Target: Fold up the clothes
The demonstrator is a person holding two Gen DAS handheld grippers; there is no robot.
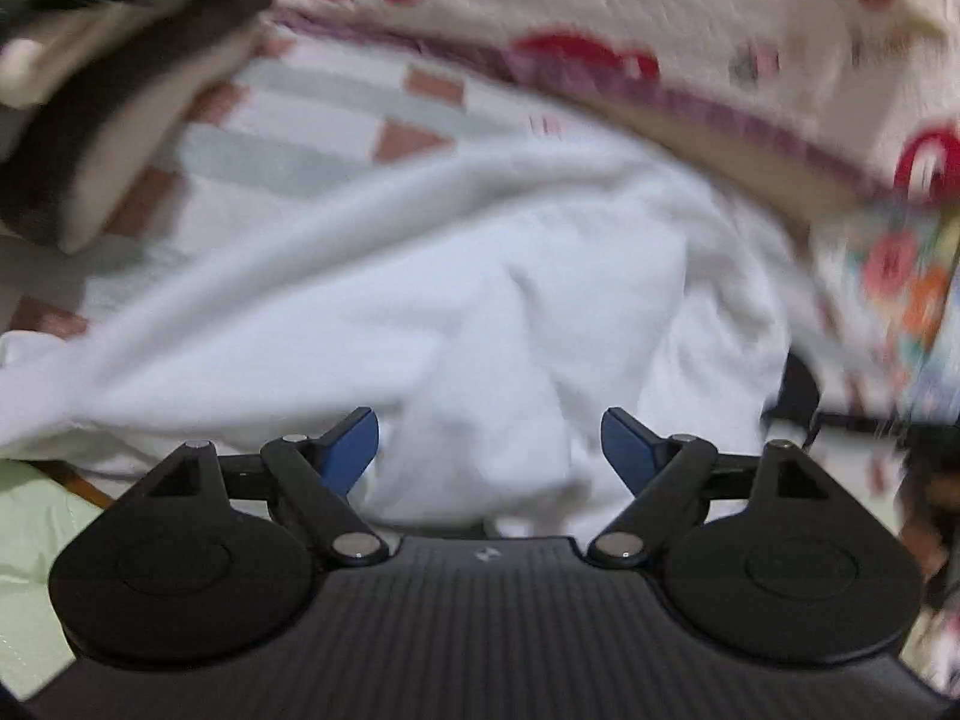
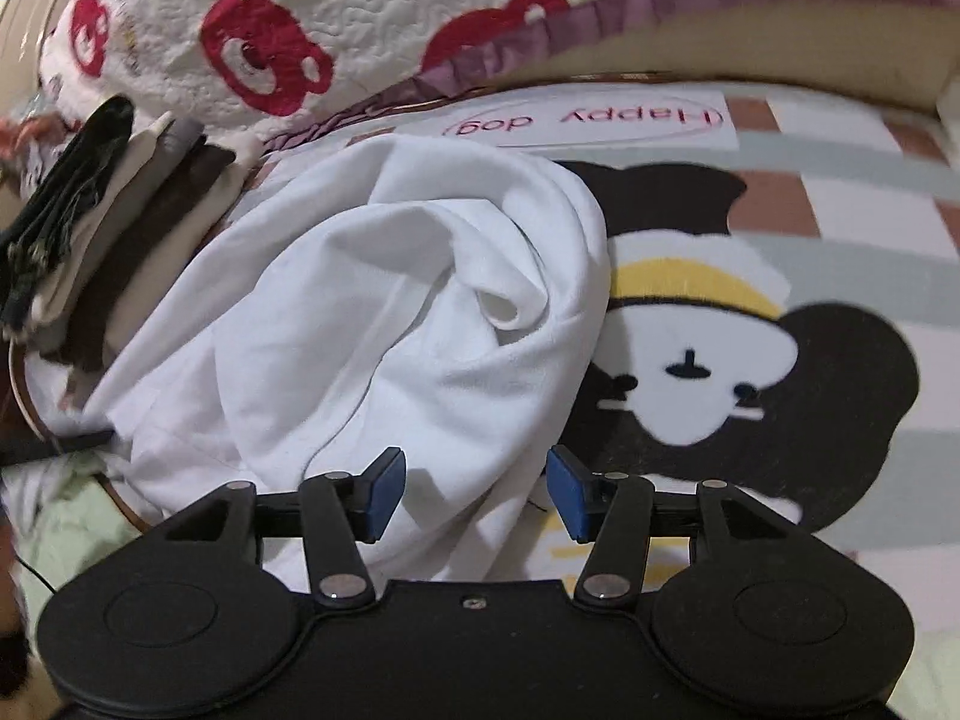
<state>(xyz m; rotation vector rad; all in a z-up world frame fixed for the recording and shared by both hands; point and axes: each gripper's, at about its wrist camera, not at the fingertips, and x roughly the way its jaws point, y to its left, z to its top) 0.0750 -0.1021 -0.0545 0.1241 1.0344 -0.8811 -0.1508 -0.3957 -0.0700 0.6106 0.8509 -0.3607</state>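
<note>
The white shirt (image 2: 384, 312) lies crumpled on the dog-print mat (image 2: 840, 228), bunched into a heap with a stack of folded clothes (image 2: 102, 228) at its far left and a bear-print quilt (image 2: 288, 18) behind. Both claws are spread wide and hold nothing. The right claw (image 2: 475, 489) hangs over the shirt's near right edge, the heap running away and to the left. The left claw (image 1: 489, 450) sits right over the cloth, its view blurred. I'd judge the right one better placed to take the near hem first.
</note>
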